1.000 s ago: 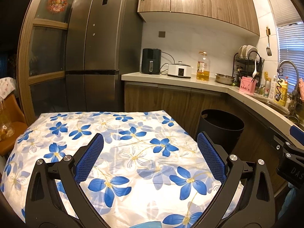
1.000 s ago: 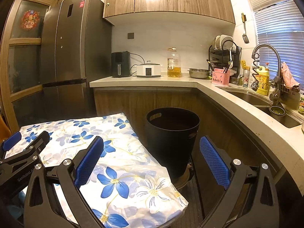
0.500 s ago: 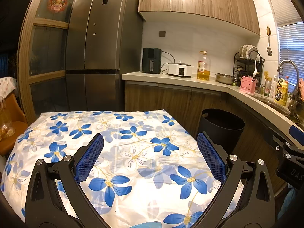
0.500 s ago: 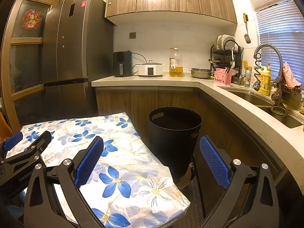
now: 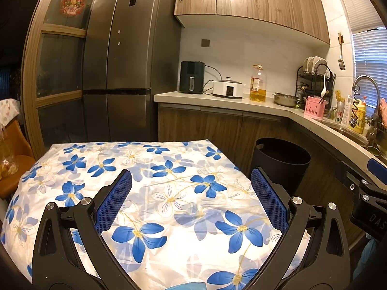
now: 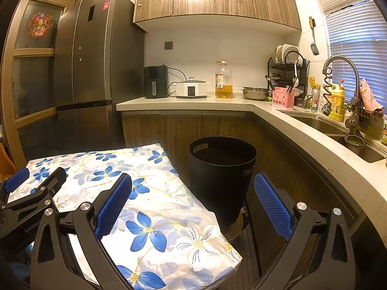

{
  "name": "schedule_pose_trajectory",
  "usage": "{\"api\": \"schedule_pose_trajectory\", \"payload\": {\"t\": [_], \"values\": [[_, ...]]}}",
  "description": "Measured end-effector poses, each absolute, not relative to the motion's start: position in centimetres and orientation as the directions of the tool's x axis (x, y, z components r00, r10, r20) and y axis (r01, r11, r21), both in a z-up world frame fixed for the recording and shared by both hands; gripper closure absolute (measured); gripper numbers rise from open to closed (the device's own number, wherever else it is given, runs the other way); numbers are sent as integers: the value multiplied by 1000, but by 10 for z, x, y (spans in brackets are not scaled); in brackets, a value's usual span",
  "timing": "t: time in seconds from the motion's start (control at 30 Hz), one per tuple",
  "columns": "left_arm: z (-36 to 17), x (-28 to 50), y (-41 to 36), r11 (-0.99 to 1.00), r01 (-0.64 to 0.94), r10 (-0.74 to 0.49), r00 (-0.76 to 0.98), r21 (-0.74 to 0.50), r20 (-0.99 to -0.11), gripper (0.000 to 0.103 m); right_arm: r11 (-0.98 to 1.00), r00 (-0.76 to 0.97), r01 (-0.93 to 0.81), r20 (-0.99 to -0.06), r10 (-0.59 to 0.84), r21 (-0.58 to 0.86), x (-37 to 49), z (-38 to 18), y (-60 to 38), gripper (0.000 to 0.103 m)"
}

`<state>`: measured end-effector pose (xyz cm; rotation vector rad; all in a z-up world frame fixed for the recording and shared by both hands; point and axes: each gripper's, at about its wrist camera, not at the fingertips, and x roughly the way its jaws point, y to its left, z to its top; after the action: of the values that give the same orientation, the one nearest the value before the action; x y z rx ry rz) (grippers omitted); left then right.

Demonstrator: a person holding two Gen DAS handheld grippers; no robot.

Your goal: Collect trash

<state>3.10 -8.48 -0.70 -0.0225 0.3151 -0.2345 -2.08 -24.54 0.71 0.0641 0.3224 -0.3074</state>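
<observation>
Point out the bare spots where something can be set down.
Free: the floral tablecloth, bare from the fridge side to the trash bin; counter left of the air fryer. Crowded: around the sink.

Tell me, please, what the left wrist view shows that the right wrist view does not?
Only the left wrist view shows the orange chair beside the table, and the whole far edge of the flowered tablecloth. Only the right wrist view shows the sink basin, the pink cloth on the tap, and the bin from rim to base. Both show the fridge, the oil bottle, the dish rack and both open grippers, left gripper and right gripper, holding nothing.
</observation>
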Motion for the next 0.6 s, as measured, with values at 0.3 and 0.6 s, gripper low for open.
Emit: {"api": "schedule_pose_trajectory", "payload": {"t": [0.3,0.6], "values": [[-8,30,-85,972,230,-235,924,-55,-303,6,951,903,307,-321,-287,14,-21,8,-246,6],[-8,30,-86,972,230,-234,924,-51,-303,6,952,903,307,-322,-286,17,-22,8,-246,6]]}}
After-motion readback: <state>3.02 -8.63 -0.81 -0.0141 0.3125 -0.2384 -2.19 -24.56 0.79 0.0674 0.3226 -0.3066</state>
